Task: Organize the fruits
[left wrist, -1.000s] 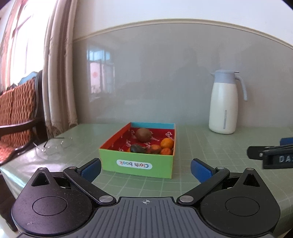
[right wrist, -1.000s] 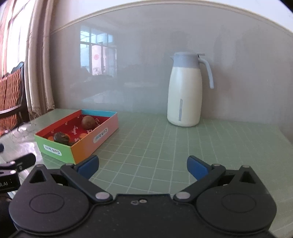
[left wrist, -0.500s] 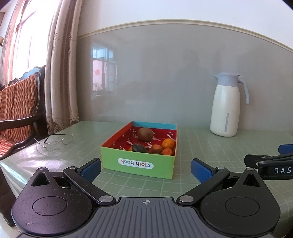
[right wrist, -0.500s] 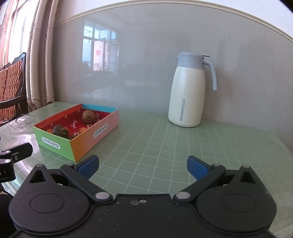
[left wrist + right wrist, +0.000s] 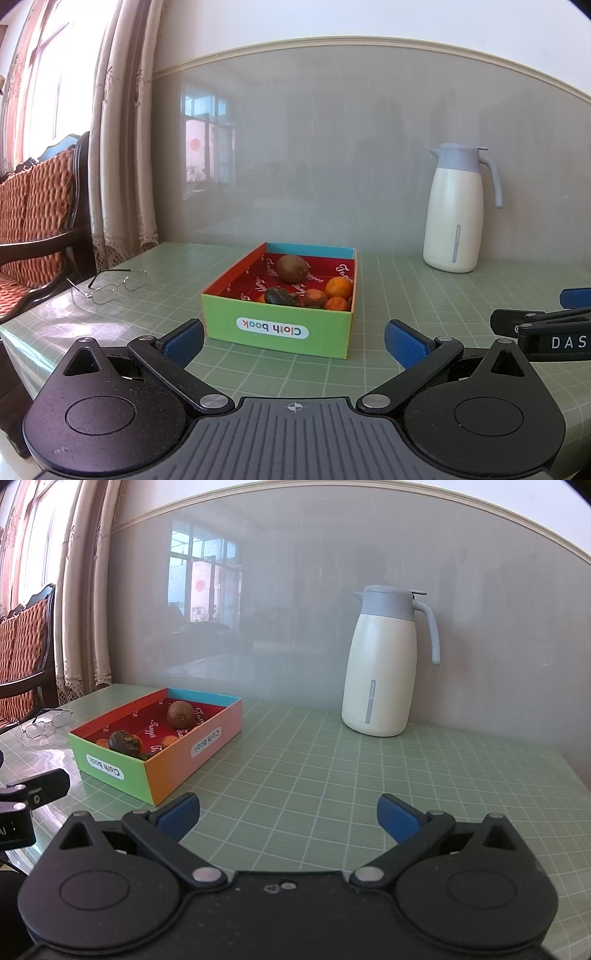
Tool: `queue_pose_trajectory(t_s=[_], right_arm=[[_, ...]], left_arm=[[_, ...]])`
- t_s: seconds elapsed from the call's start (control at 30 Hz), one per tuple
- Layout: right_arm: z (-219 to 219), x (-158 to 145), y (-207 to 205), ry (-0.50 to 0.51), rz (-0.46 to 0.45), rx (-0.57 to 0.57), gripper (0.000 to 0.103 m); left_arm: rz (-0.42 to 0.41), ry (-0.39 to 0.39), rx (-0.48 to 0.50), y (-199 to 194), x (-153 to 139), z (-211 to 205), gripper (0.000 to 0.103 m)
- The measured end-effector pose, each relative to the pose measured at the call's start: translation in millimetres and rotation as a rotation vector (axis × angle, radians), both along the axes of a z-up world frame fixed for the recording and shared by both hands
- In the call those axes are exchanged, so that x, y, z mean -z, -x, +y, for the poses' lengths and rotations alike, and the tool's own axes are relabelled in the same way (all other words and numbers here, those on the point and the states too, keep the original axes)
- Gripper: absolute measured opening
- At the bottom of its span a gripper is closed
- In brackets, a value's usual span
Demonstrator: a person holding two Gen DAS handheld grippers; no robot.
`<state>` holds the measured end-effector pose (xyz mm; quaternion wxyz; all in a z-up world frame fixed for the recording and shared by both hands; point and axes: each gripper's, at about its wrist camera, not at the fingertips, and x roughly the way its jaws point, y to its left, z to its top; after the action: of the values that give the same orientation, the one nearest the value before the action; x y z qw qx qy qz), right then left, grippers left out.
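A colourful "Cloth book" box sits on the green grid table, also in the right wrist view. Inside lie a brown kiwi, a dark fruit, and small oranges. My left gripper is open and empty, just in front of the box. My right gripper is open and empty, right of the box over bare table; it also shows at the right edge of the left wrist view.
A white thermos jug with a grey lid stands against the back wall at the right. Wire glasses lie near the table's left edge. A wooden chair with orange cushion is beyond that edge.
Both grippers have tilted up and risen a little, so the box and jug sit lower in view. Both stay open and empty.
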<state>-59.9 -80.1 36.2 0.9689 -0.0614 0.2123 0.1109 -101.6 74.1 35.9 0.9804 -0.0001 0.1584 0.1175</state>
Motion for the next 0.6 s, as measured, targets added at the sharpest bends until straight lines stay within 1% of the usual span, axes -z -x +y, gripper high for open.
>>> queue_pose_trajectory(t_s=[0.6], right_arm=[[0.9, 0.4, 0.4, 0.003, 0.001, -0.005, 0.103]], left_arm=[[0.002, -0.004, 0.001, -0.1, 0.8, -0.2, 0.103]])
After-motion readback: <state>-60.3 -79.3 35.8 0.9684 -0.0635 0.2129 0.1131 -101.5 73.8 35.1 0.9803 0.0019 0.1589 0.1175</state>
